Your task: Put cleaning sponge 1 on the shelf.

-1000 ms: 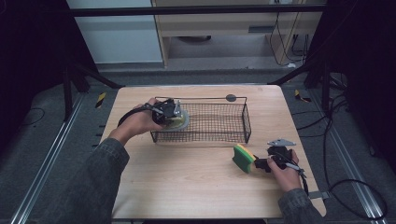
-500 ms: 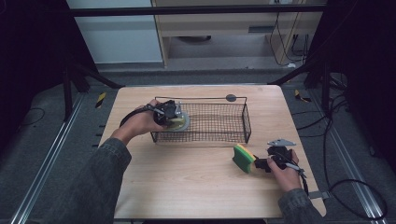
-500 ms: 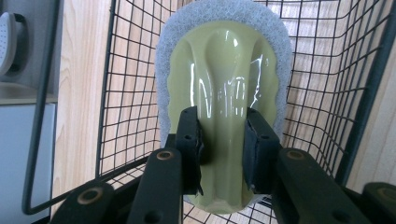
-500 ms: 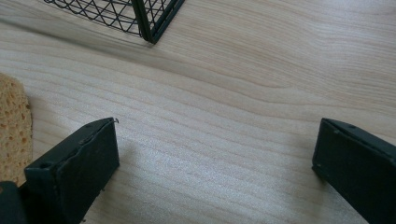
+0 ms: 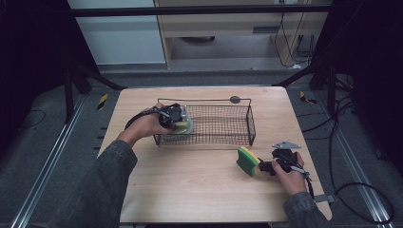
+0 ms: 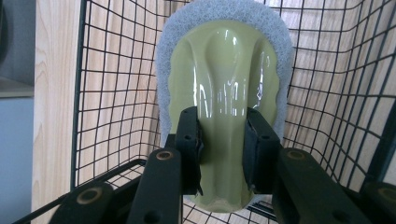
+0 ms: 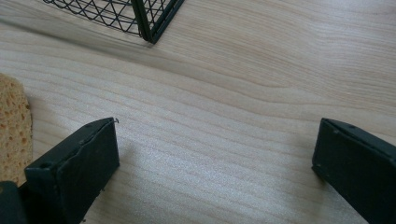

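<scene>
- L tool [image 6: 223, 154]: pads clamped on the olive handle of a scrubber [image 6: 224, 84] with a grey pad rim; held inside the wire basket [image 5: 223, 124], at its left end.
- R tool [image 7: 215, 172]: jaws wide, nothing between them, low over bare desk [image 5: 190, 185] nr the right edge.
- Sponge [image 5: 248, 161], green/yellow, just left of the R tool, on edge on the desk, in front of the basket's right corner.
- Basket sits mid-desk, toward the far edge.
</scene>
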`<state>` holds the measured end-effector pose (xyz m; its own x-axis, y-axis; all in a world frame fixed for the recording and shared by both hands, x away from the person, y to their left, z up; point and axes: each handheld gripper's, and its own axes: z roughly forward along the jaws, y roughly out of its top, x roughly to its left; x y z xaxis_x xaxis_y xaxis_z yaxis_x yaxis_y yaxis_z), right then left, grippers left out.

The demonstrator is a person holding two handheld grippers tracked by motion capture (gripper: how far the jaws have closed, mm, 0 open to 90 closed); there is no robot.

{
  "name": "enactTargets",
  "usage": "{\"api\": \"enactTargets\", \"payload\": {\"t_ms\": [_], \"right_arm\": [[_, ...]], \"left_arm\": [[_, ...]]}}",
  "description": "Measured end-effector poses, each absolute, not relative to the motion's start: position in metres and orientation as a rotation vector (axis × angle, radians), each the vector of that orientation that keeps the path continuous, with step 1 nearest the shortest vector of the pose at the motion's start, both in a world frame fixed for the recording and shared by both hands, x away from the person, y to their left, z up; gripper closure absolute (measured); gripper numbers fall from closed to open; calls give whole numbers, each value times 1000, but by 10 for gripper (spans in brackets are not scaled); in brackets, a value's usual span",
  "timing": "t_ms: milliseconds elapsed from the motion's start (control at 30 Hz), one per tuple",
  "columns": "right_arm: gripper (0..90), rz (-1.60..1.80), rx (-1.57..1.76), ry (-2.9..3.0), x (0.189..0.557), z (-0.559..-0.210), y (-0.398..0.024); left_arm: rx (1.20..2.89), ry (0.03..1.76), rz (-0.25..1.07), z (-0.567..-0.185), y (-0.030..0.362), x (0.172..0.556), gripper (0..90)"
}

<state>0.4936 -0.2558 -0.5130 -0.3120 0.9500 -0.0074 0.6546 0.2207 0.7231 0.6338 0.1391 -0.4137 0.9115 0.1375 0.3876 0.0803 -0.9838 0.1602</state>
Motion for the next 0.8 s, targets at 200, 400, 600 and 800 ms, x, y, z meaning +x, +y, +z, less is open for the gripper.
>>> {"api": "enactTargets", "payload": {"t_ms": [200,400,600,800], "right_arm": [[7,869,1478,2048,494,-513,-256],[7,871,1483,2048,494,-513,-256],[7,871,1483,2048,494,-513,-256],[7,871,1483,2048,494,-513,-256]], "left_arm": [[2921,188,586,-414,140,633,682],[2860,210,587,-402,143,631,674],[2812,221,618,-391,147,627,665],[2777,235,653,-384,150,625,650]]}}
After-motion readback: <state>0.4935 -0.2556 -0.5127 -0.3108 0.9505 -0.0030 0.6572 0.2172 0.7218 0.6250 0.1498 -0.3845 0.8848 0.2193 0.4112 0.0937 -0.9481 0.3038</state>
